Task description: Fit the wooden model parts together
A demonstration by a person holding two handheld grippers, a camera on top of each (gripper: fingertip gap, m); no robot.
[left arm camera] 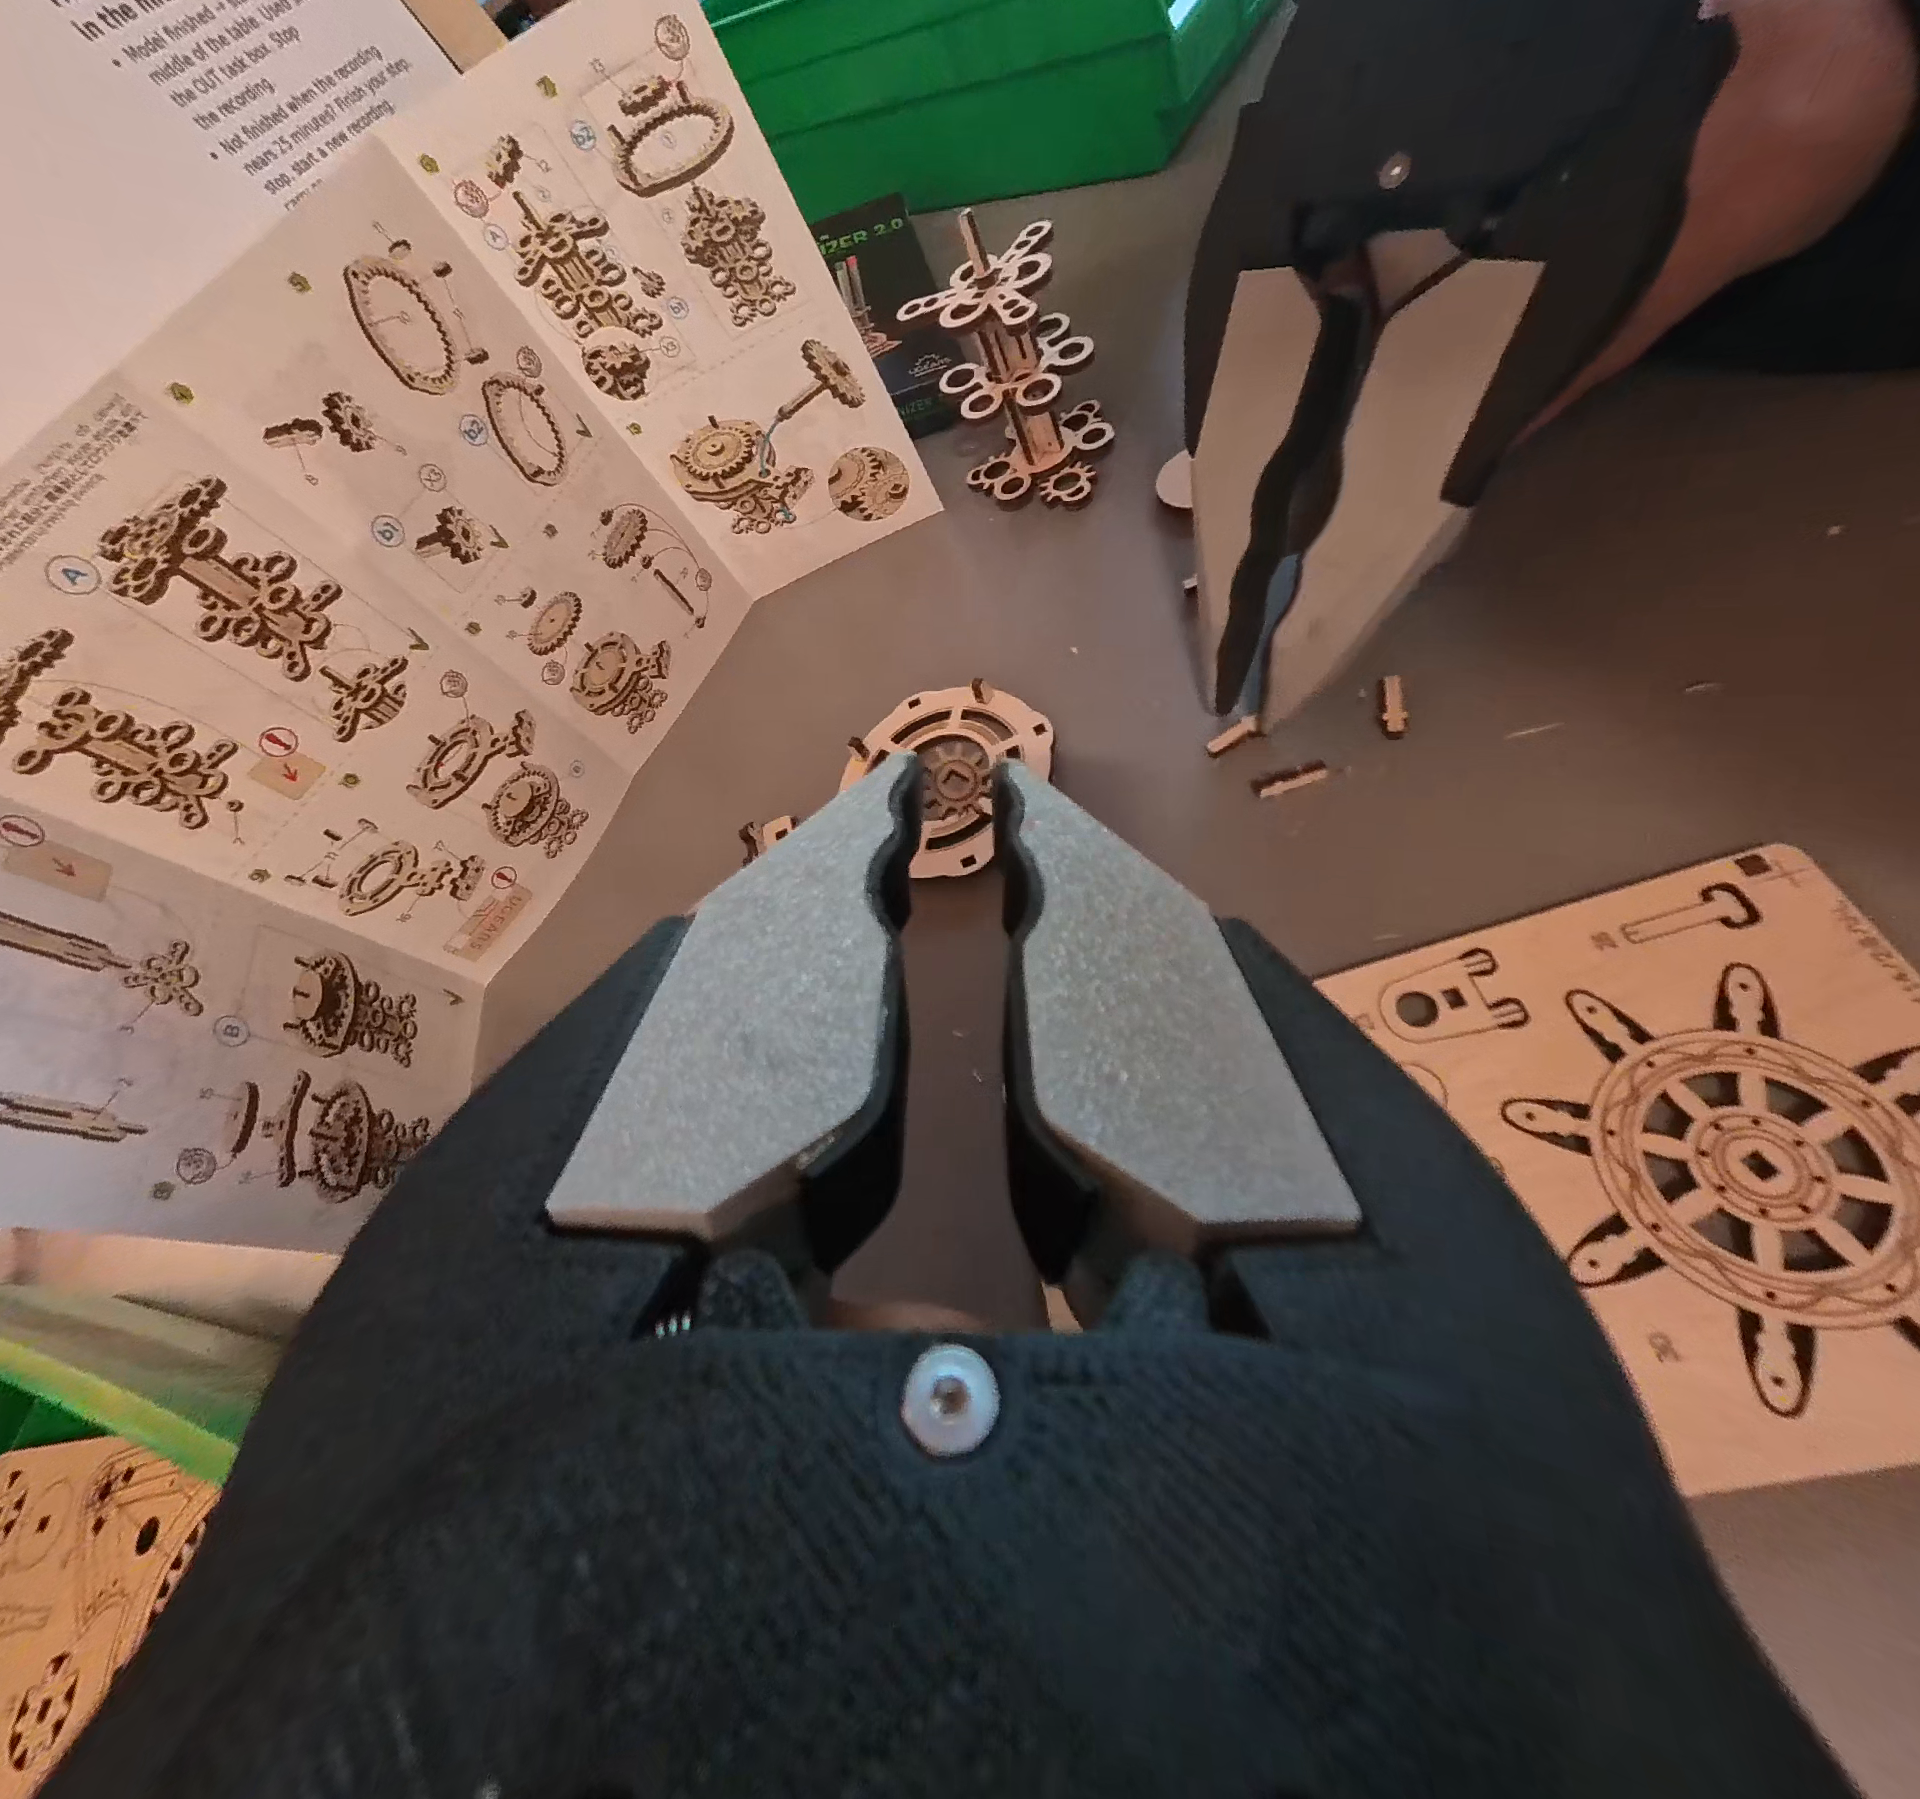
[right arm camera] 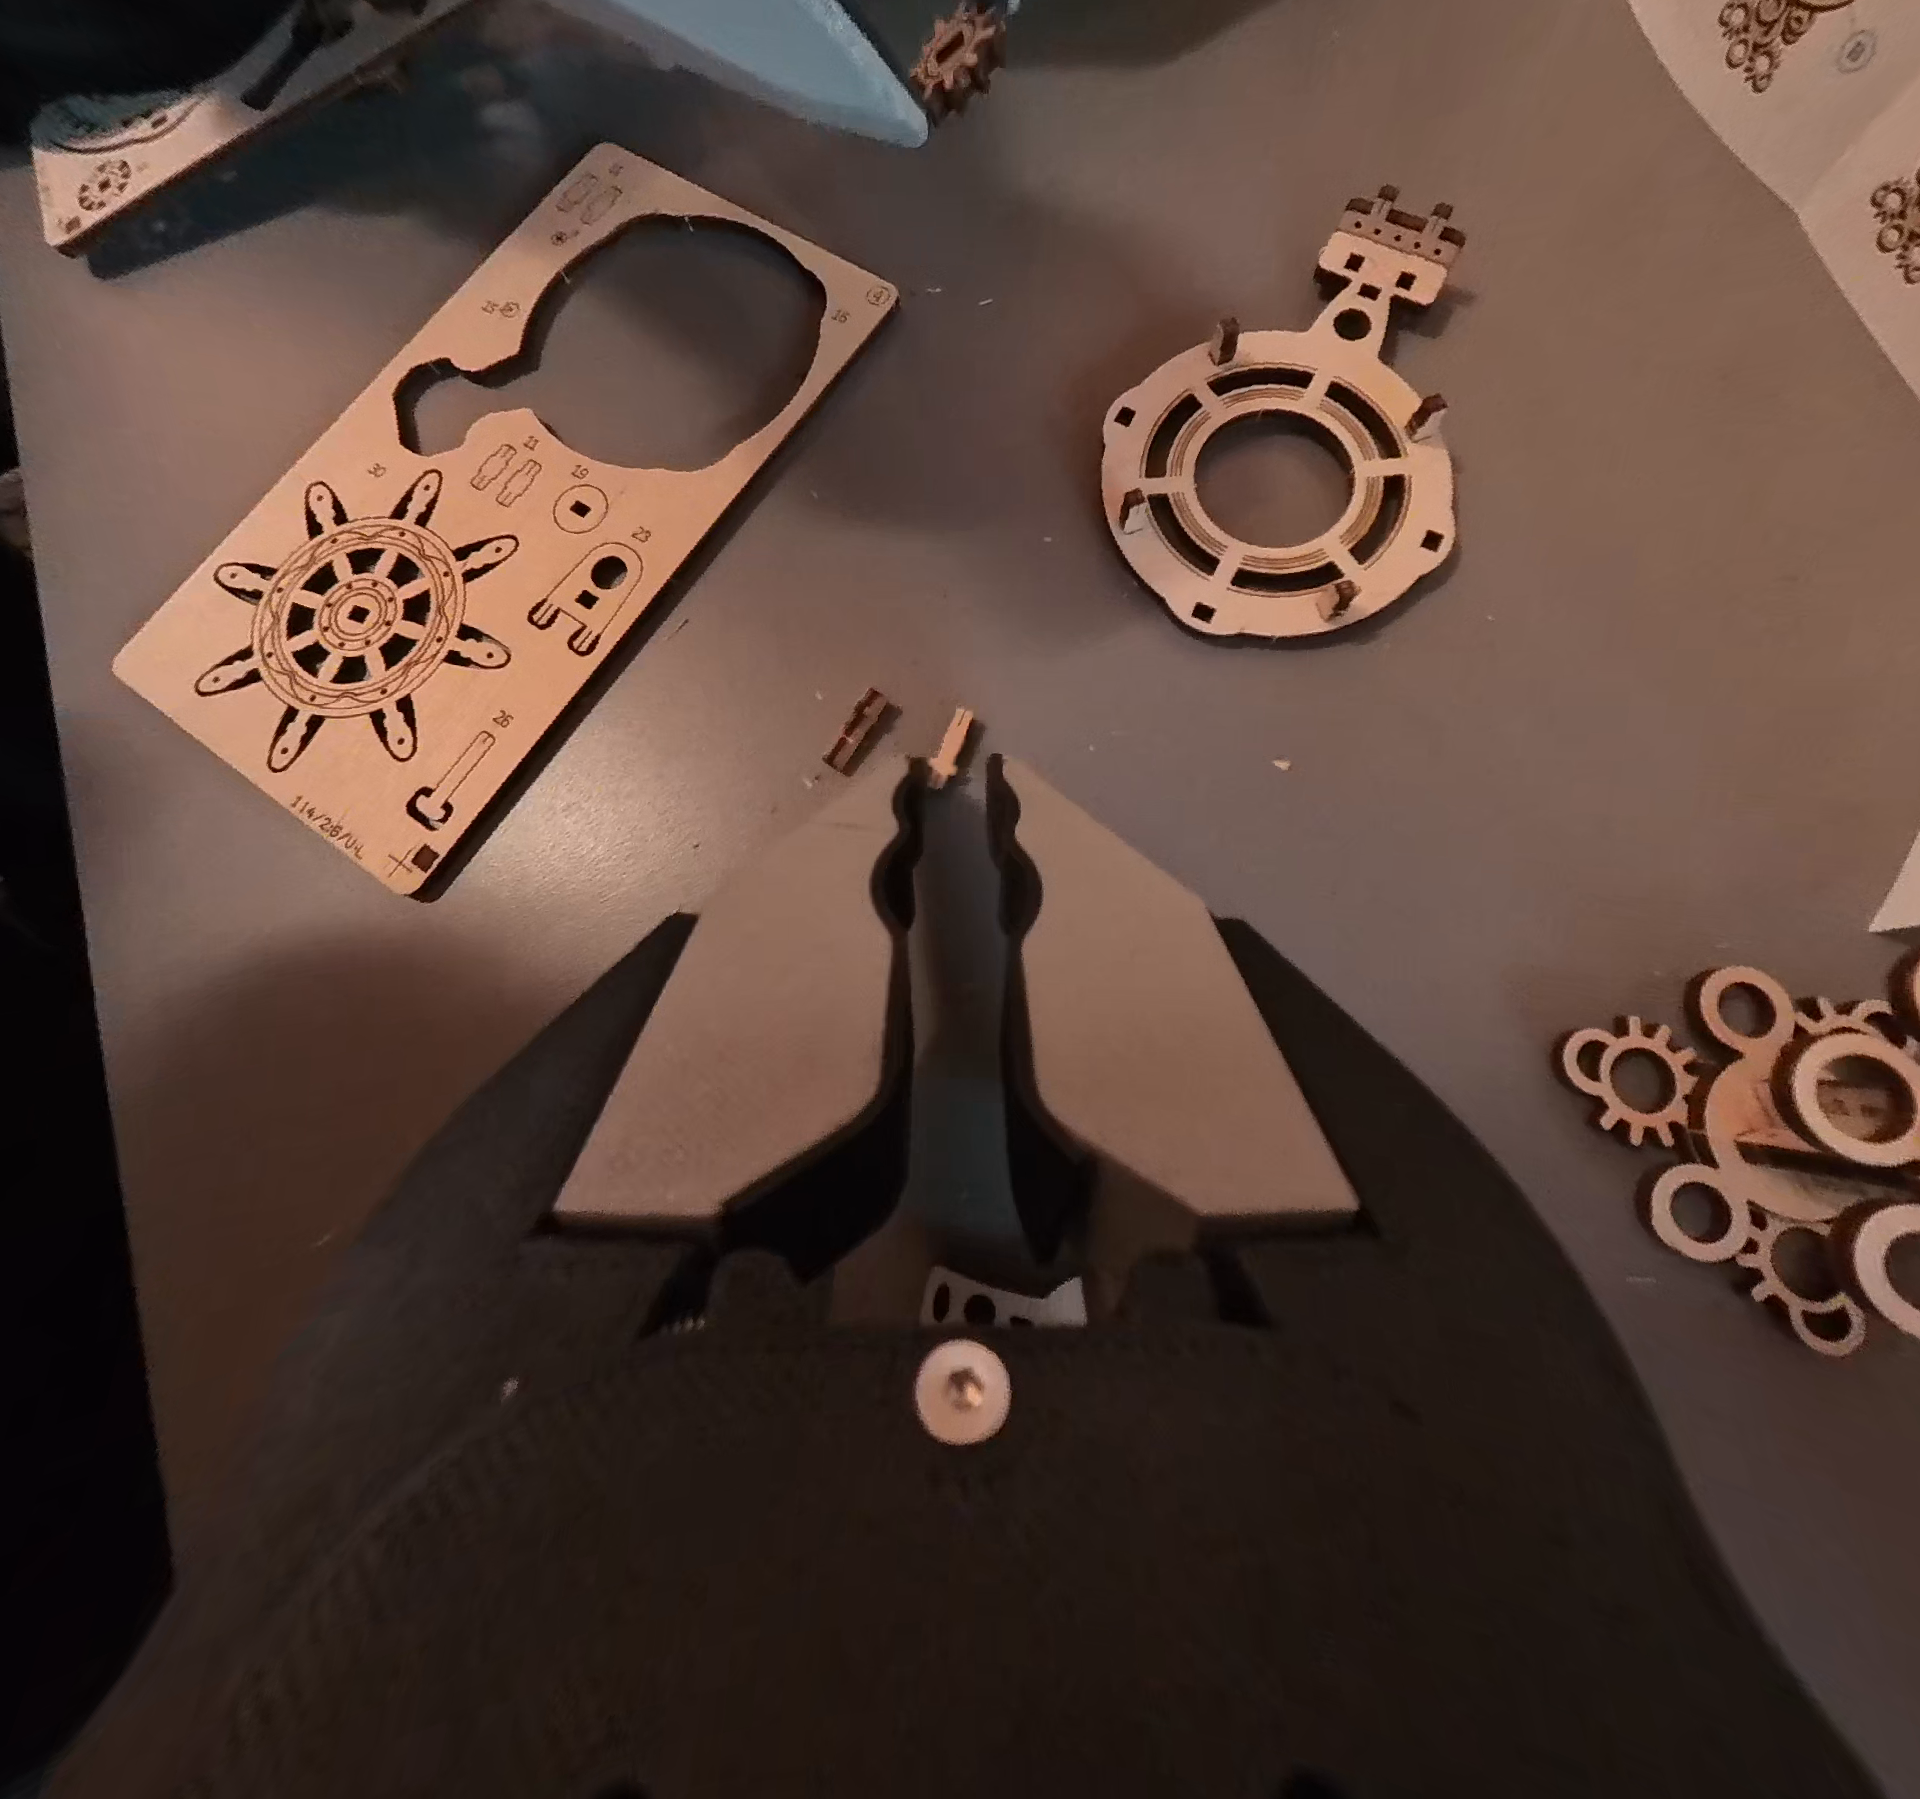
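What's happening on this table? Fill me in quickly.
A person is building a wooden model with two handheld grippers. The left gripper holds a small gear above the round ring base, which lies flat on the table. The right gripper has its tips down at a small peg with a narrow gap between them; whether it grips the peg is unclear. A part sheet and a folded instruction leaflet lie nearby.

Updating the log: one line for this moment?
left gripper: shut on gear | right gripper: open, tips at peg | ring: on table
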